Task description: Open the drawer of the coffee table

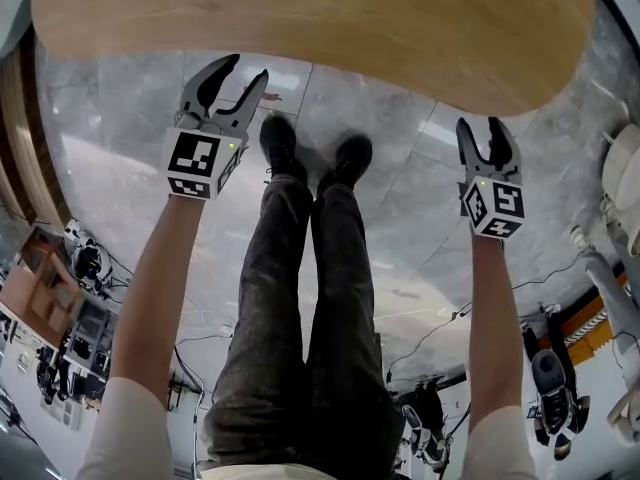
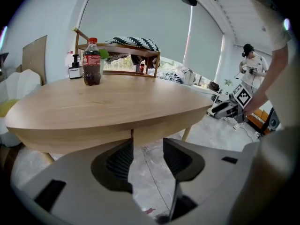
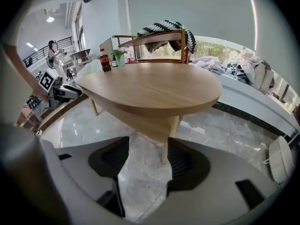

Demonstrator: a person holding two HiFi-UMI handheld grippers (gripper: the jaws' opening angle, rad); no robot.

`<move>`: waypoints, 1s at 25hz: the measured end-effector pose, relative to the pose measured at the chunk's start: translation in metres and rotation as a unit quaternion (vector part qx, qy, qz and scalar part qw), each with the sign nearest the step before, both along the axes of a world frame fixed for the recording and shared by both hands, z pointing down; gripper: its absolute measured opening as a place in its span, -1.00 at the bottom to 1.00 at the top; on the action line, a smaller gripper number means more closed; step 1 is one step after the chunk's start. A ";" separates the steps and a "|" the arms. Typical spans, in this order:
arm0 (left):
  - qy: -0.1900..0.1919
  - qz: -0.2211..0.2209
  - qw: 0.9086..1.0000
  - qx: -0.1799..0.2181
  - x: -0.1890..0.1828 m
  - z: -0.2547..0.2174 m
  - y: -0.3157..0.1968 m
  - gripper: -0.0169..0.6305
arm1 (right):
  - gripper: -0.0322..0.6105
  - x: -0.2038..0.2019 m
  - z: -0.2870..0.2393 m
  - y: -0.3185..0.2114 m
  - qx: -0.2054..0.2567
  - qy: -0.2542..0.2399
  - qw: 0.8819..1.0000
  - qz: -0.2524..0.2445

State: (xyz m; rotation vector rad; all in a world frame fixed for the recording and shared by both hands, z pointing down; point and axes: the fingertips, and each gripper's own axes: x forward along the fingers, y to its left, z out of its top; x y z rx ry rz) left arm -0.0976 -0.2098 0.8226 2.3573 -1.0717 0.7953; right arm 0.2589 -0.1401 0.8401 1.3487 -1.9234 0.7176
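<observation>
1. While the person stands on the shiny grey stone floor, two black shoes point toward the table.
2. The left gripper has its jaws apart, with only floor between them. The right gripper is open too and holds nothing.
3. The wooden coffee table sits just past both grippers. Its near edge is close to the tips but not touched. A thin line runs down its side, and no drawer sticks out.
4. A cola bottle stands near the far left edge of the top.
5. Behind the table is a wooden rack with a striped cloth. Another person stands far off.
</observation>
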 end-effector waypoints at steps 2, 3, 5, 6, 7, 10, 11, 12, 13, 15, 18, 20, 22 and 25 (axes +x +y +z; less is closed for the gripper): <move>0.002 -0.009 1.000 0.004 -0.003 0.005 -0.007 -0.27 | 0.02 0.001 0.004 -0.003 0.003 0.003 1.000 0.005; 0.002 -0.012 1.000 0.006 -0.004 0.006 -0.010 -0.22 | 0.05 0.001 0.005 -0.005 0.007 0.003 1.000 0.004; 0.003 -0.017 1.000 0.013 -0.006 0.008 -0.017 -0.10 | 0.10 0.001 0.007 -0.011 0.015 0.002 1.000 0.003; 0.004 -0.019 1.000 0.016 -0.007 0.009 -0.021 -0.07 | 0.12 0.001 0.008 -0.014 0.020 0.003 1.000 0.003; 0.004 -0.020 1.000 0.019 -0.008 0.010 -0.024 -0.05 | 0.14 0.002 0.009 -0.018 0.024 0.004 1.000 0.004; 0.011 -0.029 0.999 0.021 -0.010 0.010 -0.031 0.01 | 0.18 0.005 0.009 -0.026 0.036 0.008 0.999 0.011; 0.017 -0.033 0.999 0.019 -0.010 0.009 -0.032 0.02 | 0.19 0.005 0.008 -0.029 0.040 0.009 0.999 0.011; 0.023 -0.038 0.999 0.017 -0.010 0.008 -0.033 0.04 | 0.19 0.004 0.007 -0.032 0.045 0.009 0.999 0.008; 0.028 -0.040 0.999 0.016 -0.011 0.008 -0.033 0.05 | 0.20 0.001 0.005 -0.036 0.050 0.009 0.999 0.004; 0.027 -0.036 0.999 0.018 -0.010 0.009 -0.034 0.06 | 0.21 -0.005 0.004 -0.042 0.058 0.008 0.998 -0.006; 0.021 -0.025 0.999 0.019 -0.005 0.016 -0.037 0.08 | 0.23 -0.008 0.006 -0.050 0.064 0.001 0.998 -0.006; 0.022 -0.023 0.999 0.017 0.000 0.019 -0.039 0.08 | 0.23 -0.007 0.008 -0.053 0.067 0.002 0.998 -0.008; 0.022 -0.022 0.999 0.019 0.002 0.021 -0.041 0.08 | 0.23 -0.007 0.010 -0.056 0.069 0.003 0.998 -0.011; 0.022 -0.024 0.999 0.024 0.002 0.021 -0.040 0.08 | 0.22 -0.009 0.014 -0.058 0.071 0.004 0.997 -0.022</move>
